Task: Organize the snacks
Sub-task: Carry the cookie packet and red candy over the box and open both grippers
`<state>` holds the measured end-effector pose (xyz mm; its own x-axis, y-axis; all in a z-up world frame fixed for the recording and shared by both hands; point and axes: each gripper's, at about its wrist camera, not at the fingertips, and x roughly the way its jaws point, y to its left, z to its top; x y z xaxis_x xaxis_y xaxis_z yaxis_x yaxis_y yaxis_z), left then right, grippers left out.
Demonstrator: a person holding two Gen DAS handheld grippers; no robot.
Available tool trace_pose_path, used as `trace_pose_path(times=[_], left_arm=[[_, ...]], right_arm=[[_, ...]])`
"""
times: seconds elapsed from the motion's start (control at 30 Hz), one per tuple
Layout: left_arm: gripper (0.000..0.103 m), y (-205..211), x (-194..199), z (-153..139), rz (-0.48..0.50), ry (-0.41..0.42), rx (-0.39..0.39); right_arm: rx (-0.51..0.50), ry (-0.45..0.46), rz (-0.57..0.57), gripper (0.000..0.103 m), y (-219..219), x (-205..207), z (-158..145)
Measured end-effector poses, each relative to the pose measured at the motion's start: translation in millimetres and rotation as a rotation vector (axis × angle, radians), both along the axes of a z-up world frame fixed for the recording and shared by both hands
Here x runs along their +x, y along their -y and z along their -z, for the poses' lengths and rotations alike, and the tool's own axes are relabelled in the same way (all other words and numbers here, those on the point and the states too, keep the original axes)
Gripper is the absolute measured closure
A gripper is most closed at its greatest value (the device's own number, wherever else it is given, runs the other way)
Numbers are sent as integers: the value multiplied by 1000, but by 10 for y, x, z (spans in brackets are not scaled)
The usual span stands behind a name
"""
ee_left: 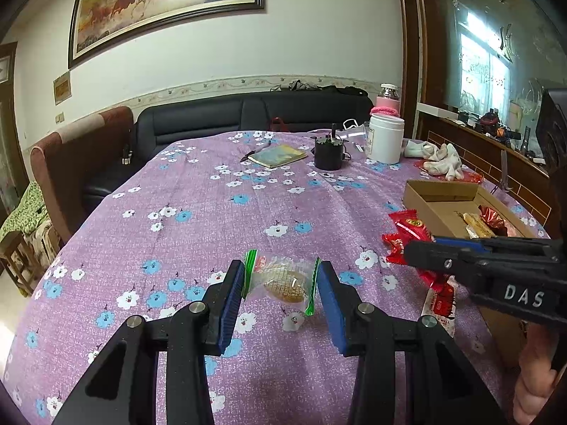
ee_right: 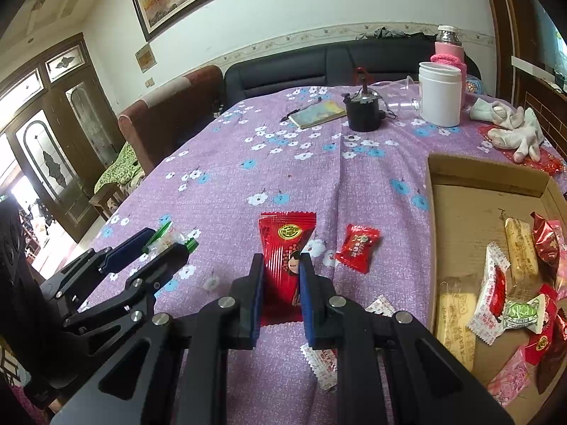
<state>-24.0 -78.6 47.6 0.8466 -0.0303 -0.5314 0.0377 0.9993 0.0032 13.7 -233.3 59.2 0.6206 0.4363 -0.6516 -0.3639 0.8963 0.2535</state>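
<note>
Left wrist view: my left gripper sits low at the bottom centre, its fingers part open and pressed on the green-edged ends of a clear-wrapped biscuit. It lies on the worktop, which is covered in a purple cloth printed with white and blue flowers. At the far end of the worktop, upper middle of the frame, are a thin booklet, a small black pot and a white jar; crumpled white gloves lie further right. Behind them runs a dark sofa, and a framed horse painting hangs on the white wall at upper left.

Right wrist view: my right gripper, bottom centre, has its fingers closed tight on a red snack packet. A smaller red candy lies just right of it on the cloth. The open cardboard box fills the right edge, with several wrapped snacks piled in its near end. Dark wooden doors with glass panes stand at the left.
</note>
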Motion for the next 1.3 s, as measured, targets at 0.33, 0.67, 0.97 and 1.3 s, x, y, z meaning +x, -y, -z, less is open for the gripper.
trace_pose_path(times=[0.33,0.67,0.97,1.3], left_arm=[[58,-6,27,17,-2,-20,-18],[58,8,30,4,6,-53,-45],[58,397,41,-273,126,-89,-84],[59,1512,205,-334,383,-190,-174]], right_arm=[[103,5,67,86,355,33,-174],[226,42,259,86,1177,170,-390],[287,-75,476,85,1933,336,-246],[245,-218,577,86,2183,467,47]])
